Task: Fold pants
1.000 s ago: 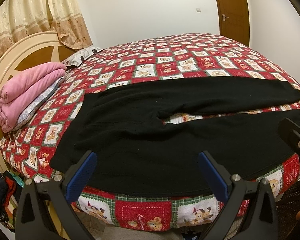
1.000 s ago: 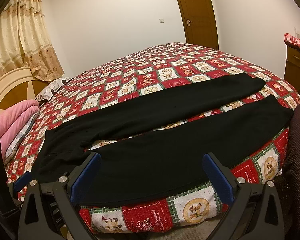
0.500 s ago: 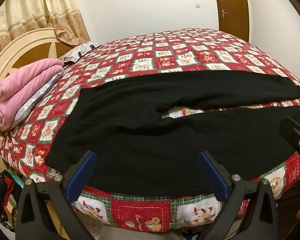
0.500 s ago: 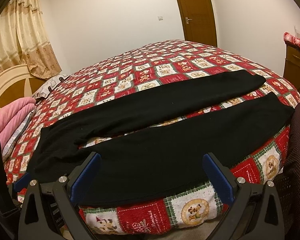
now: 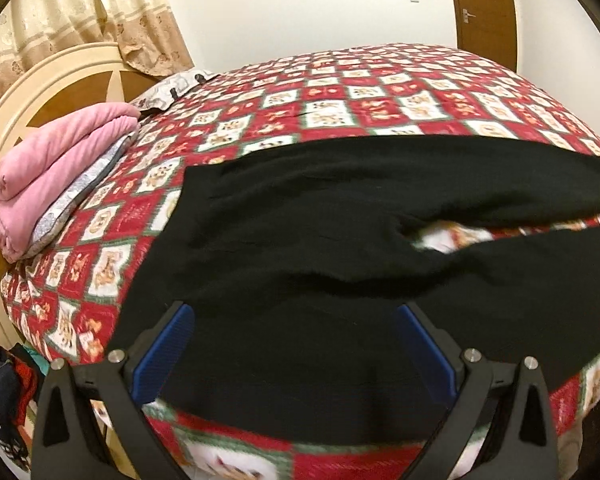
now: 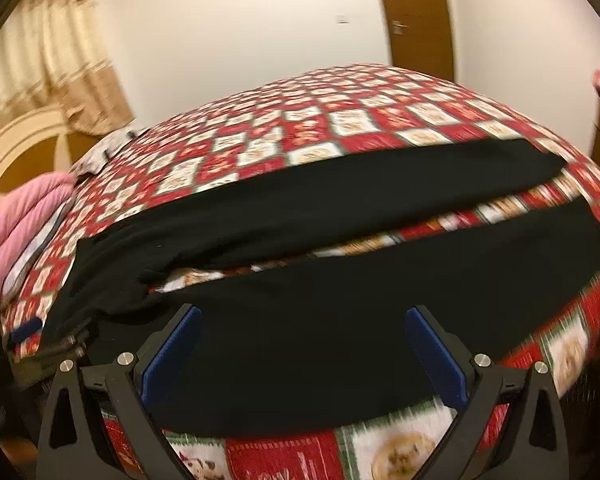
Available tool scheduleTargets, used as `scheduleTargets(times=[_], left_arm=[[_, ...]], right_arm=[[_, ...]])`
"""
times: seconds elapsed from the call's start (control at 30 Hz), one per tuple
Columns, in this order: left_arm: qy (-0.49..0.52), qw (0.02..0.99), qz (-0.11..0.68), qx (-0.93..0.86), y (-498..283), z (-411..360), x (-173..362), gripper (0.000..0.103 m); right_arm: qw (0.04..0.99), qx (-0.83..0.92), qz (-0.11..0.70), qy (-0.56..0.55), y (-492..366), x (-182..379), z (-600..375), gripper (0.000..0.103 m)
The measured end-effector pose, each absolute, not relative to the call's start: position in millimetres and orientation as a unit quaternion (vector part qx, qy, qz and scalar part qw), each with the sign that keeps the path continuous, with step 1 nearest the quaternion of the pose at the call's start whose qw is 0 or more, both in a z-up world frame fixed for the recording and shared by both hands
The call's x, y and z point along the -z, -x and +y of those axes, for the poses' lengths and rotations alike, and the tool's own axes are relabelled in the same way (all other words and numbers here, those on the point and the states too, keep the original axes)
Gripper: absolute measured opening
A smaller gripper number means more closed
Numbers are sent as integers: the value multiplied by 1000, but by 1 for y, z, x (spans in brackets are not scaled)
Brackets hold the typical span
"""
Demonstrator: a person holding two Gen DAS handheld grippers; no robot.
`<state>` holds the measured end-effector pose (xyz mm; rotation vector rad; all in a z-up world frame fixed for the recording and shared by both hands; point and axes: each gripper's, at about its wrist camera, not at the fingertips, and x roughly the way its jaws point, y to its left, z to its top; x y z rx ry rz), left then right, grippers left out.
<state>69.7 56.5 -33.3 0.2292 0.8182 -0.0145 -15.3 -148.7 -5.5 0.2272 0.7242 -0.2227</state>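
Note:
Black pants (image 5: 300, 248) lie flat across the near side of the bed, waistband to the left, both legs running right with a gap between them. They also show in the right wrist view (image 6: 340, 300). My left gripper (image 5: 292, 344) is open and empty, low over the near edge of the pants at the hip. My right gripper (image 6: 304, 348) is open and empty, low over the near leg close to the bed edge. The left gripper's blue finger (image 6: 26, 330) shows at the far left of the right wrist view.
The bed has a red patchwork quilt (image 5: 380, 92). A folded pink blanket (image 5: 48, 168) lies on a pillow by the headboard (image 5: 52, 80) at left. Clothes (image 5: 4, 392) hang low at left. A wooden door (image 5: 484, 8) stands behind the bed.
Both grippers have moved forward and down toward the near edge of the pants, which now fill more of each view. Both stay open.

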Motion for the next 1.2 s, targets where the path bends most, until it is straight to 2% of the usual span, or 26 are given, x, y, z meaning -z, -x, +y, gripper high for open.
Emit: scheduleTargets(times=[0.2, 0.33, 0.43, 0.6, 0.83, 0.9, 0.97, 1.07, 1.13, 1.17, 1.2], left_arm=[[-80, 904, 420, 11, -126, 86, 16, 103], [-72, 905, 418, -14, -152, 96, 19, 103], [-56, 903, 424, -26, -176, 105, 24, 103], [-34, 892, 449, -29, -209, 118, 37, 103], [-26, 881, 473, -23, -224, 123, 64, 103], [-26, 881, 473, -22, -225, 123, 69, 103], [-22, 885, 465, -21, -224, 124, 69, 103], [-25, 886, 463, -23, -224, 123, 71, 103], [-31, 890, 455, -25, -223, 121, 70, 103], [-33, 890, 453, -24, -223, 121, 70, 103], [-33, 890, 453, -24, -223, 122, 70, 103]], right_arm=[[939, 26, 338, -60, -43, -19, -129, 102], [928, -66, 366, -15, -113, -23, -102, 102], [913, -105, 394, 21, -167, -16, -79, 102], [893, -148, 425, 16, -236, 3, -66, 101], [872, -206, 437, 83, -286, 31, -27, 94], [866, -211, 438, 113, -291, 40, -16, 81], [852, -220, 459, 123, -297, 54, -9, 73], [850, -222, 467, 99, -297, 63, -14, 71], [849, -231, 468, 83, -297, 64, -16, 61], [848, -234, 467, 85, -295, 63, -15, 49], [847, -238, 466, 91, -294, 61, -13, 33]])
